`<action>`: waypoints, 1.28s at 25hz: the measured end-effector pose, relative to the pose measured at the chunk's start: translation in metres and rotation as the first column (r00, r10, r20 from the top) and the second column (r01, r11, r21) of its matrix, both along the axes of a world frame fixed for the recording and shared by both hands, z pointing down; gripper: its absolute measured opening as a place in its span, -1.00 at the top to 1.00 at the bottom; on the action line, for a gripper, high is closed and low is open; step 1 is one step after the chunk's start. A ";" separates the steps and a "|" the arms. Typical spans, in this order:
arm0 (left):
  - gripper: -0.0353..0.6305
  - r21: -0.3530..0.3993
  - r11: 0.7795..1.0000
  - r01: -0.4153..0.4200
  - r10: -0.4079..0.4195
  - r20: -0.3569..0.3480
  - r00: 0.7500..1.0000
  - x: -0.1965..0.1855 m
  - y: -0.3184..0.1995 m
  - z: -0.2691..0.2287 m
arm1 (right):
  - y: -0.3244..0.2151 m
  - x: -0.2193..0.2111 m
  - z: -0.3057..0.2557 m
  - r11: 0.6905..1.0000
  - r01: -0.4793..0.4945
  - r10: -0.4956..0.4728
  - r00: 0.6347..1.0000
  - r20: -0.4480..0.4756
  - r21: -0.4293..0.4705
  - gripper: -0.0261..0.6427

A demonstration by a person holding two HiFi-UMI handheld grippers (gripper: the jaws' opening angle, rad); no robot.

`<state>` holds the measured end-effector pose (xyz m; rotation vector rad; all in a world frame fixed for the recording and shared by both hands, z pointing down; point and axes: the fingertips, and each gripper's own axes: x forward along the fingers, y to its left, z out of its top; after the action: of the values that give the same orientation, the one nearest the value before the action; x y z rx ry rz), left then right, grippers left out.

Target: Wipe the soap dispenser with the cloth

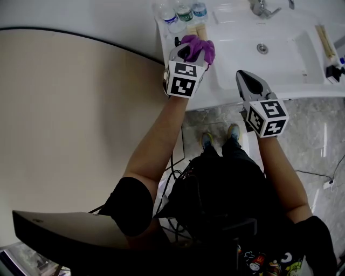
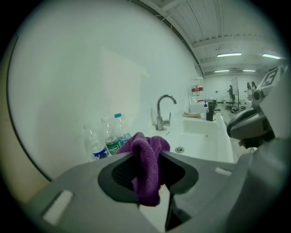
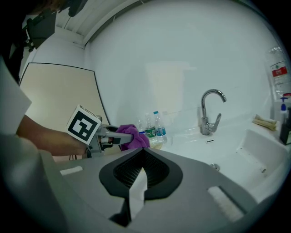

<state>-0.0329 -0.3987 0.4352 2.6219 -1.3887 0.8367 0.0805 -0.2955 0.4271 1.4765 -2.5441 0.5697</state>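
Left gripper (image 2: 148, 152): fingers clamped on the purple cloth (image 2: 148, 170), up at the sink surface (image 1: 226, 92).
Right gripper (image 3: 142, 152): fingers closed, empty, near the basin's front edge.
Soap dispenser (image 1: 195, 30): likely that cream item beside the water bottles (image 1: 183, 13), just beyond the cloth.
Progress: cloth's in hand, no contact visible, wiping all to do.

Purple cloth (image 2: 148, 168) bunched between jaws

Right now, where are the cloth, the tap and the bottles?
cloth (image 2: 148, 164), left gripper view, its hanging fold.
tap (image 3: 206, 123), right gripper view, its upright body.
bottles (image 1: 184, 14), head view, middle bottle's label.
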 end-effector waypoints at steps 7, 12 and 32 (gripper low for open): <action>0.50 -0.068 0.997 0.042 -0.043 -0.006 0.999 -0.002 0.003 0.041 | -0.004 0.011 0.009 1.000 0.006 -0.006 1.000 -0.012 -0.026 0.85; 0.50 -0.098 0.995 0.033 -0.034 -0.006 0.999 0.003 0.003 0.062 | -0.001 0.010 0.020 0.999 0.017 -0.018 1.000 -0.021 -0.051 0.85; 0.50 -0.198 0.977 0.076 -0.084 -0.030 0.996 0.001 0.002 0.121 | -0.006 0.007 0.024 0.997 0.047 -0.050 0.997 -0.051 -0.055 0.85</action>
<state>-0.0319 -0.3969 0.5565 2.4061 -1.3187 0.8604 0.0873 -0.3016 0.4510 1.3893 -2.4969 0.5803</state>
